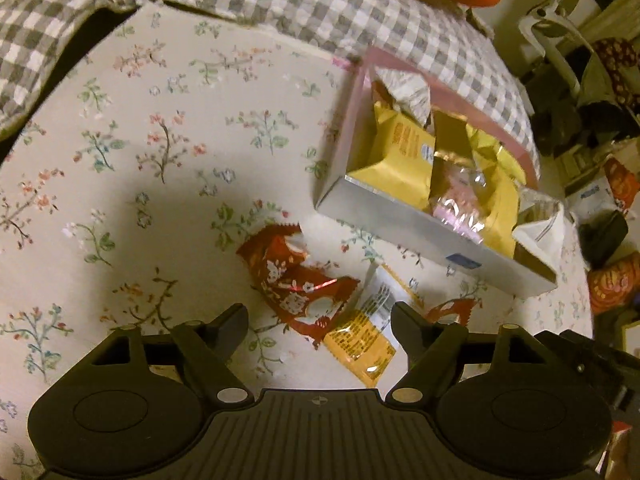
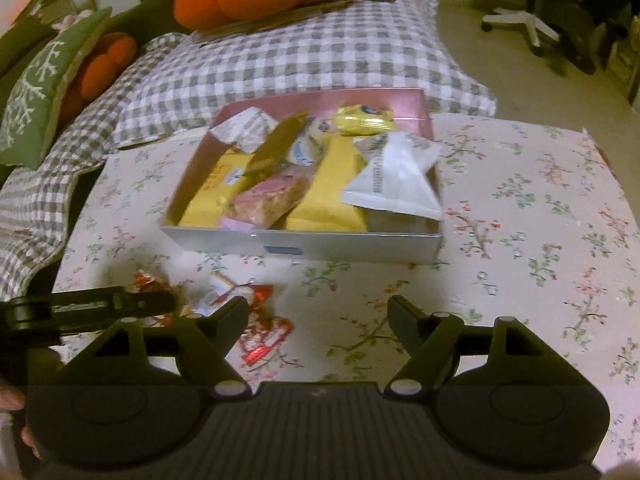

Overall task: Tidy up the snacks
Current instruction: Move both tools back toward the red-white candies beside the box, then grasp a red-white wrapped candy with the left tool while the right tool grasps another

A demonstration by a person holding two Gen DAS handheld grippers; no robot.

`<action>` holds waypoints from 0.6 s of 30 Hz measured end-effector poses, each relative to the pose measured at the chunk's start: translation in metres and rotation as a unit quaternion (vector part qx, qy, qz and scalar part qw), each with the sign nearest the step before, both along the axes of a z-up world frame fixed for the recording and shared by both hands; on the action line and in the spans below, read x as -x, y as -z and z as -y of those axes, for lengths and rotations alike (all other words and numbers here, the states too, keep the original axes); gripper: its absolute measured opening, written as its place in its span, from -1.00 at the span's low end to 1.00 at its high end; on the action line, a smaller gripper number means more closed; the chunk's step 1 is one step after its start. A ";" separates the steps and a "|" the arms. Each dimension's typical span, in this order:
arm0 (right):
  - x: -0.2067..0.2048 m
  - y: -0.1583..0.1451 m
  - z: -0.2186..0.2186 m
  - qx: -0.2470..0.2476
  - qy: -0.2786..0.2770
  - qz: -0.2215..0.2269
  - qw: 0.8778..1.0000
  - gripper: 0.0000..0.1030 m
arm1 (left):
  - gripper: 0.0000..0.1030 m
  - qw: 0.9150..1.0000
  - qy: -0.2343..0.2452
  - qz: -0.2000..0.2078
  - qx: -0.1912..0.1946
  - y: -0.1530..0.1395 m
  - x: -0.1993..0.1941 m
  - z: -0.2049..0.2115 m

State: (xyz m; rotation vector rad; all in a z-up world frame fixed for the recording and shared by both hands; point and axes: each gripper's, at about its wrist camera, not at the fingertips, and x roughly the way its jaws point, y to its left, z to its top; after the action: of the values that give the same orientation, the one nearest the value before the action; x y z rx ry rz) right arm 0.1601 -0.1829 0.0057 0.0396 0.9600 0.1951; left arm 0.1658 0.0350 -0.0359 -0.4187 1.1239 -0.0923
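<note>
Most of the sorting looks done already: the shallow silver cardboard box with the pink inner wall sits toward the far edge of the floral-print tablecloth and it's stuffed with yellow, white and pink packets. What's left, as far as I can see, is a small cluster just off the box's near wall: a crinkled red foil wrapper with white flowers, a yellow-and-white sachet touching it, plus another bit of red foil partly hidden.

The left gripper hangs over that cluster, jaws wide, nothing in them. The right gripper is also spread wide and empty, beside the leftovers.

Room-wise, the cloth's right side is bare, so plenty of space there. The far edge butts against a grey checked cushion, so it's tighter behind the box.
</note>
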 end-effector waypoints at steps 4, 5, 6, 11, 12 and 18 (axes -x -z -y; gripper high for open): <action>0.000 0.006 -0.011 0.005 -0.029 -0.006 1.000 0.40 | 0.26 1.000 0.009 0.015 -0.021 0.000 -0.002 0.006; 0.000 0.008 -0.014 0.006 -0.037 -0.008 0.999 0.40 | 0.03 1.000 0.009 0.016 -0.021 0.001 -0.003 0.006; 0.000 0.010 -0.017 0.008 -0.046 -0.008 0.999 0.40 | -0.16 1.000 0.009 0.015 -0.022 0.002 -0.004 0.005; -0.003 0.018 -0.028 0.023 -0.071 -0.013 0.997 0.39 | -0.33 0.999 0.023 0.026 -0.039 0.002 -0.005 0.004; -0.003 0.019 -0.029 0.025 -0.073 -0.014 0.997 0.39 | -0.35 0.999 0.024 0.027 -0.040 0.002 -0.006 0.004; -0.003 0.020 -0.037 0.025 -0.087 -0.011 0.996 0.39 | -0.49 0.998 0.037 0.030 -0.048 0.001 -0.007 0.004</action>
State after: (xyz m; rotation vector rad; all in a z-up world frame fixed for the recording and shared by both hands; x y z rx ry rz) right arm 0.1634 -0.1463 -0.0146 -0.0898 0.9897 0.3320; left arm 0.1724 0.0310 -0.0372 -0.2881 1.0801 -0.1146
